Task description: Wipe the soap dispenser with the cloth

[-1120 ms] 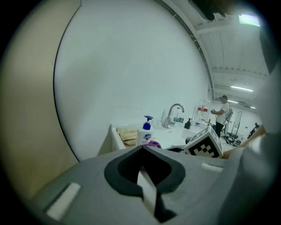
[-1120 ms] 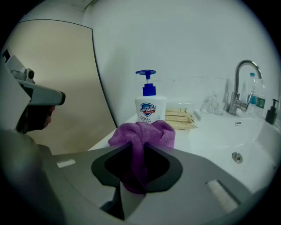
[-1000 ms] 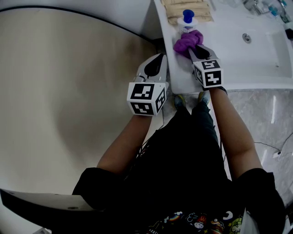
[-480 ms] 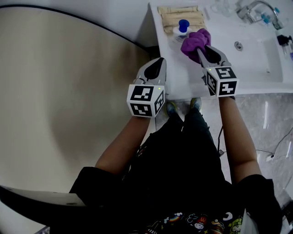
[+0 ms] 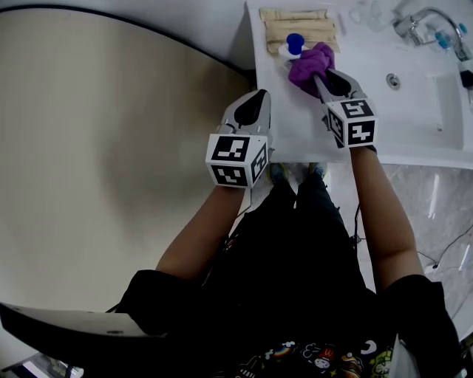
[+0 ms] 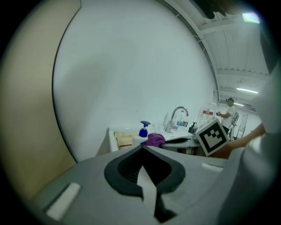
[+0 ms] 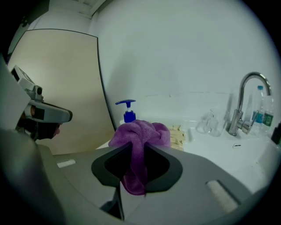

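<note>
A white soap dispenser [image 5: 292, 47] with a blue pump stands on the white counter [image 5: 284, 125] near its far left corner; it also shows as the dispenser [image 7: 127, 112] and the dispenser [image 6: 143, 130] in the gripper views. My right gripper [image 5: 319, 77] is shut on a bunched purple cloth [image 5: 310, 65], which presses against the dispenser's right side. The cloth [image 7: 139, 145] hangs down between the right jaws and hides the bottle's body. My left gripper [image 5: 250, 112] is shut on nothing, held off the counter's left edge, above the floor.
Folded beige cloths [image 5: 299, 26] lie behind the dispenser. A sink basin [image 5: 403, 81] with a chrome tap [image 5: 417, 21] and bottles [image 5: 447, 40] takes the counter's right. A clear glass [image 7: 208, 123] stands by the tap. Beige floor [image 5: 111, 148] lies left.
My right gripper has carried the purple cloth left and farther away, up against the dispenser. The left gripper has stayed in place.
</note>
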`<state>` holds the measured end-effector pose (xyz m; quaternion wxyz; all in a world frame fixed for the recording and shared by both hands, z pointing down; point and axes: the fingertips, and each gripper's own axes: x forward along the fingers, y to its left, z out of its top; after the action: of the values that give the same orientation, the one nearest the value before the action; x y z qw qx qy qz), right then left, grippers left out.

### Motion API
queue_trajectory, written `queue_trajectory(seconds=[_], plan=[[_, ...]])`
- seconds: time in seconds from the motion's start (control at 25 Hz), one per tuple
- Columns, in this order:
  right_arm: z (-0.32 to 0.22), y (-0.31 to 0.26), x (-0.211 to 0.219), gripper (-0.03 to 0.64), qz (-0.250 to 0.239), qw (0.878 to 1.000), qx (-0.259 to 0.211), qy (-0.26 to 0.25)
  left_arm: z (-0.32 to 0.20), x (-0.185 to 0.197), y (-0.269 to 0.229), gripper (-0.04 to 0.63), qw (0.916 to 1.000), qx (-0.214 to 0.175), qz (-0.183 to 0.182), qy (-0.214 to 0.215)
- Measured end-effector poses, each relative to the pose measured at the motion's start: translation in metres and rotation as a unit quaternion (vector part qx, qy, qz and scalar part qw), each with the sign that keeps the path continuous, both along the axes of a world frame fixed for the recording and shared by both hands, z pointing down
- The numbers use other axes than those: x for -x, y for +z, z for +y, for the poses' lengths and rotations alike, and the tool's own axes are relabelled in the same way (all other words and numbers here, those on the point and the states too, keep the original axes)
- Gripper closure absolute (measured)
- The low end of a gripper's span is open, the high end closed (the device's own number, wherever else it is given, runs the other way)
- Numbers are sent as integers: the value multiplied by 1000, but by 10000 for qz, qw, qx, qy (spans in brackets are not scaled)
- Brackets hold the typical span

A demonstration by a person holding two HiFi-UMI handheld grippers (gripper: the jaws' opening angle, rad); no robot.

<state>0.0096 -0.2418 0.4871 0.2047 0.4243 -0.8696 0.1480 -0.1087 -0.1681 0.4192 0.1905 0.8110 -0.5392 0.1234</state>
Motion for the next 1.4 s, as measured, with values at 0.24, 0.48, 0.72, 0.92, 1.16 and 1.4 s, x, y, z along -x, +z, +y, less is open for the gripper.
queue_trajectory(seconds=[0.24, 0.48, 0.72, 0.92, 1.16, 1.4], plan=[[2, 38, -9, 508, 199, 9988, 200, -407, -9, -15, 11, 595, 9997, 9, -149, -201], [9, 60, -15, 508, 400, 9945, 441, -857, -17, -26, 1, 595, 9988, 51, -258, -417], [17, 59, -13, 508, 357, 9924, 517, -1054, -21, -32, 1, 595, 9984, 90, -269, -493], [28, 35, -9, 508, 163, 9953, 499, -818, -23, -33, -2, 595, 9990, 21, -172, -411], [56, 3, 17, 508, -63, 9974, 559, -448, -17, -23, -10, 595, 9996, -112, -23, -263], [91, 17, 36, 487, 153, 9961, 832, -240, 1, -5, -17, 595, 9998, -181, 47, -108]])
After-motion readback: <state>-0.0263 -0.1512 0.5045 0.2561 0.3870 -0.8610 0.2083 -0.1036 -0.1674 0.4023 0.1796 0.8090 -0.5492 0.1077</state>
